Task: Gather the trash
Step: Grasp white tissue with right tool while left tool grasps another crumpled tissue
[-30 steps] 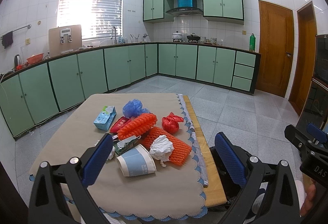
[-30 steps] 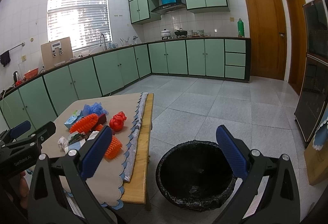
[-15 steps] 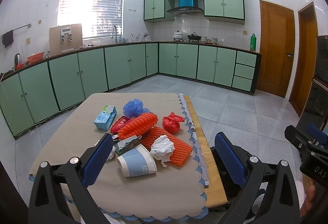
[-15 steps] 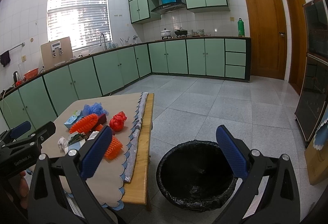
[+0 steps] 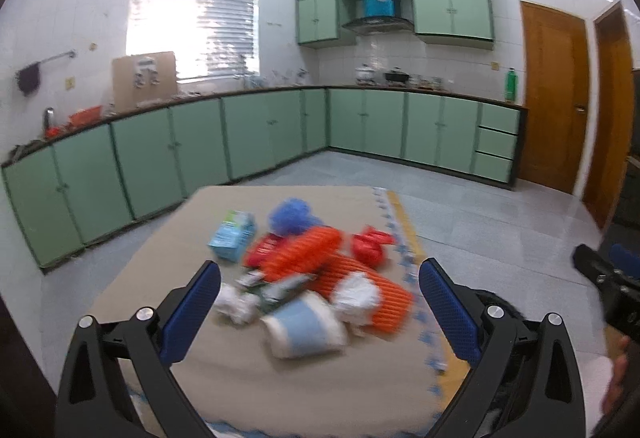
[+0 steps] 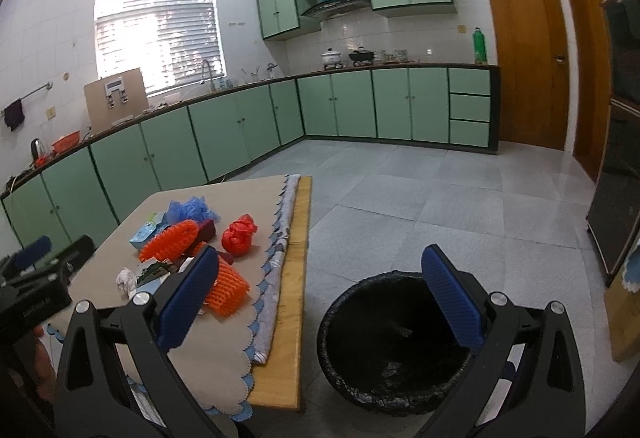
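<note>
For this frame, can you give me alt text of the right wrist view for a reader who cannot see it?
Open blue-padded right tongs hang above a round bin lined with a black plastic bag on a grey tiled kitchen floor. To the left, a wooden table under a beige scalloped cloth holds orange foam netting, a red plastic bag and other litter.
</note>
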A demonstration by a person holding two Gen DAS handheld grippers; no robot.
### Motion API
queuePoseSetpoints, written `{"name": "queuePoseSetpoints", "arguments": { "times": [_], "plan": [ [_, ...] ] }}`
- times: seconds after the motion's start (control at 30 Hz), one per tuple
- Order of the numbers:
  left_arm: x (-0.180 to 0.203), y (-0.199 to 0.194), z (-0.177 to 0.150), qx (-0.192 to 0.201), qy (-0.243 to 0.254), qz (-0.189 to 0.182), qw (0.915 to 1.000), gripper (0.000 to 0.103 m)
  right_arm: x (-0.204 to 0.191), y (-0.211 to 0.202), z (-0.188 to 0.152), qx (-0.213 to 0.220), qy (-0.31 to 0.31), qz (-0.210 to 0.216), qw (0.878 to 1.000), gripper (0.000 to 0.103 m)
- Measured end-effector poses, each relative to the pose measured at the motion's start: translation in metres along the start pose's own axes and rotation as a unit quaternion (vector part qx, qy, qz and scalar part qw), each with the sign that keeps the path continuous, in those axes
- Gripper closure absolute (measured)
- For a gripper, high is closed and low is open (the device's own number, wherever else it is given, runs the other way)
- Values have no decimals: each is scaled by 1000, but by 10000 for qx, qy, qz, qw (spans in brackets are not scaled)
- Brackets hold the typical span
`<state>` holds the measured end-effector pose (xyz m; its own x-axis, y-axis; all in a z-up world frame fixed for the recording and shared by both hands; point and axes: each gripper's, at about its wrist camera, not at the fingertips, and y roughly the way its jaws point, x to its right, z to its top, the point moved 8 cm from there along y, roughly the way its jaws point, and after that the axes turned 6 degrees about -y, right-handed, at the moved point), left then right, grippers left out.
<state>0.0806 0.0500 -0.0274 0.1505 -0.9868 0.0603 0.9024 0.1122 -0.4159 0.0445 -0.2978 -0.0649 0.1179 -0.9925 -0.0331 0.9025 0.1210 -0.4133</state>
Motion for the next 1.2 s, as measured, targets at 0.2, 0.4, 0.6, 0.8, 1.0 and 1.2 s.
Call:
{"name": "queuePoseSetpoints", "arguments": {
  "times": [0.2,0.4,0.6,0.8,1.0,1.2],
  "plan": [
    [-73,26,-3,-102,-335,649,9973,6,-33,32,-5,-93,-133,337,9993,5],
    [-103,55,-26,-387,-236,957,9944,6,-76,64,-17,-268,-390,748,9961,5],
    [-111,75,-49,-709,-255,891,9932,9,-109,93,-21,-422,-596,1031,9920,15],
    [-124,91,-54,-798,-302,955,9918,11,-140,128,-33,-726,-781,1281,9860,28],
    [-132,111,-59,-925,-377,935,9906,13,-163,154,-48,-962,-955,1434,9803,36],
    [-134,127,-64,-1018,-381,839,9905,14,-174,170,-59,-1179,-1064,1560,9749,51]
  ]
}}
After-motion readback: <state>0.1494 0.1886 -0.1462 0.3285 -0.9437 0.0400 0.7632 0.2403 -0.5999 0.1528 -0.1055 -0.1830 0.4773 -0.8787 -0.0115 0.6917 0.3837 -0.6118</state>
